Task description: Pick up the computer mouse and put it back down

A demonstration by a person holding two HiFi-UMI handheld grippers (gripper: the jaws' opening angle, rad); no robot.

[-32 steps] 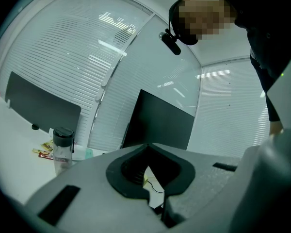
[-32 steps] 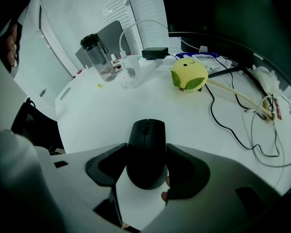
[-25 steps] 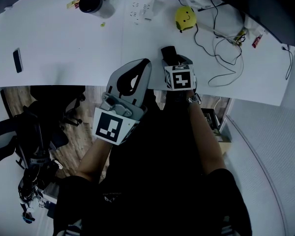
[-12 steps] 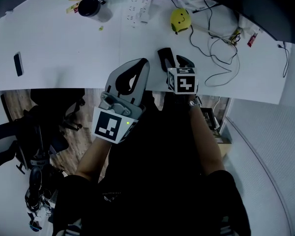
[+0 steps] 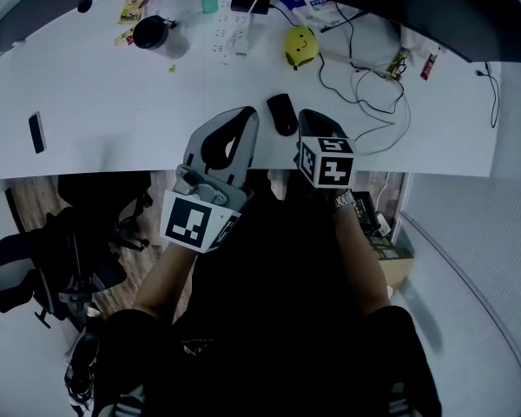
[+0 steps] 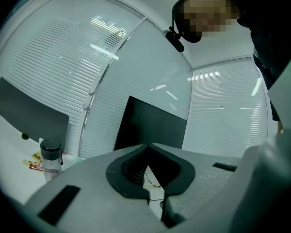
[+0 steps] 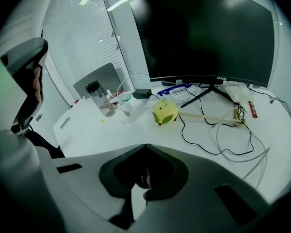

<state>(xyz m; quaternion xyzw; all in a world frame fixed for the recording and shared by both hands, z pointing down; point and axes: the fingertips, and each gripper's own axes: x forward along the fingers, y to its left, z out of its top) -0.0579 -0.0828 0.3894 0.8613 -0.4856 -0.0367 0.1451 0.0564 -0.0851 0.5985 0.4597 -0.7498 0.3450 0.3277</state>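
Note:
A black computer mouse (image 5: 282,113) lies on the white table (image 5: 113,102) near its front edge. My right gripper (image 5: 306,116) hovers just right of the mouse, apart from it. Its jaws have just been closing and now stand shut with nothing between them. In the right gripper view the mouse (image 7: 143,178) shows below, through the hollow behind the closed tips of the right gripper (image 7: 145,146). My left gripper (image 5: 251,113) is left of the mouse, over the table's edge, shut and empty. The left gripper (image 6: 148,145) points level at a dark monitor.
A yellow smiley ball (image 5: 300,45), a power strip (image 5: 230,26), a lidded jar (image 5: 149,33) and loose cables (image 5: 373,89) lie at the back of the table. A phone (image 5: 36,131) is at the far left. A black office chair (image 5: 95,202) stands under the front edge.
The right gripper stood open round the mouse; it has lifted off and drawn back, and its jaws have closed empty. The mouse stays on the table. The left gripper barely moved.

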